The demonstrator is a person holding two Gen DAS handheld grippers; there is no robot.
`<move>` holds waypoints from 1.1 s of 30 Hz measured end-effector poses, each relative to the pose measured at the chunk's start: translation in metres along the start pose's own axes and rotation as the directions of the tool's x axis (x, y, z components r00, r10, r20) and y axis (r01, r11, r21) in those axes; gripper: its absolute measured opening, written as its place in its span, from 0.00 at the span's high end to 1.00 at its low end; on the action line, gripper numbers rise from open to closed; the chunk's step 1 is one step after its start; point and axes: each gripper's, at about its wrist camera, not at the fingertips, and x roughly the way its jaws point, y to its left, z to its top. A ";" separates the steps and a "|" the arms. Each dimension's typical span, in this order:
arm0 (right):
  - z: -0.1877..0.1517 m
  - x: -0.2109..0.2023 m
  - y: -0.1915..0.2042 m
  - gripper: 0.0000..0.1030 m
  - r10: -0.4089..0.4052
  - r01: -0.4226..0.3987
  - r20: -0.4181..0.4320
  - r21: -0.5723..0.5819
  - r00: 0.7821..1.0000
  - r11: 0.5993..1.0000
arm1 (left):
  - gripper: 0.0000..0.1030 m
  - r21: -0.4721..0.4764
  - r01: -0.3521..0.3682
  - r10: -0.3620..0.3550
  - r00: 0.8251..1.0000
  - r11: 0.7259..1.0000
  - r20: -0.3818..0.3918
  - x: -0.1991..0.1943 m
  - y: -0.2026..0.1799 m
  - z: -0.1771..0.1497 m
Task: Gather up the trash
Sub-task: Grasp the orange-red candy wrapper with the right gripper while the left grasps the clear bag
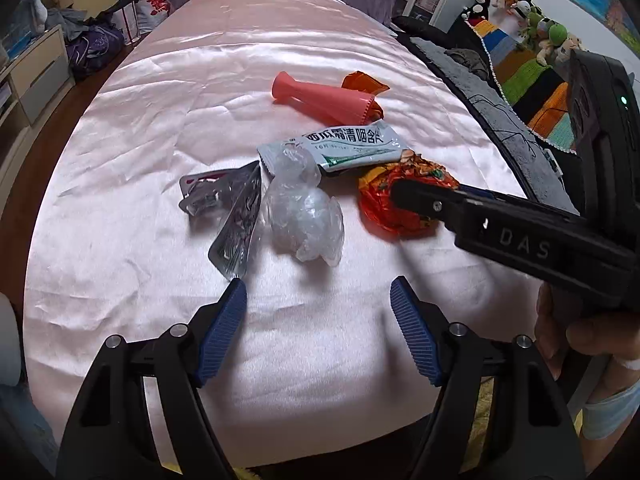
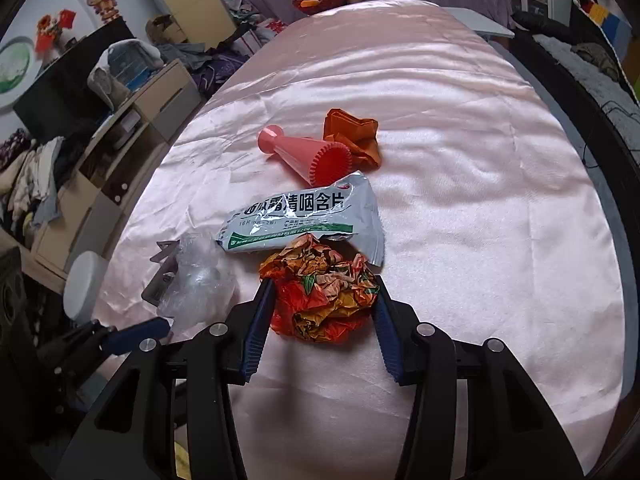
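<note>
On the tabletop draped in shiny pink satin cloth [image 2: 460, 128], the right gripper [image 2: 322, 300] has its jaws spread around the crumpled red-orange foil wrapper [image 2: 320, 292], blue pads at its sides, contact unclear. The left gripper [image 1: 318, 304] hovers with jaws wide apart, just short of the crumpled clear plastic film [image 1: 304, 216] and silver blister packs [image 1: 232, 216]

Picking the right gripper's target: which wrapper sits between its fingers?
The crumpled red-orange printed wrapper, bracketed by the right gripper. The silver-green sachet lies just beyond it.
</note>
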 end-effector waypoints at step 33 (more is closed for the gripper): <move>-0.048 -0.087 0.007 0.53 -0.013 0.014 0.092 -0.009 0.996 1.000 | 0.89 0.035 0.022 -0.023 0.998 0.999 0.051 -0.054 -0.015 -0.028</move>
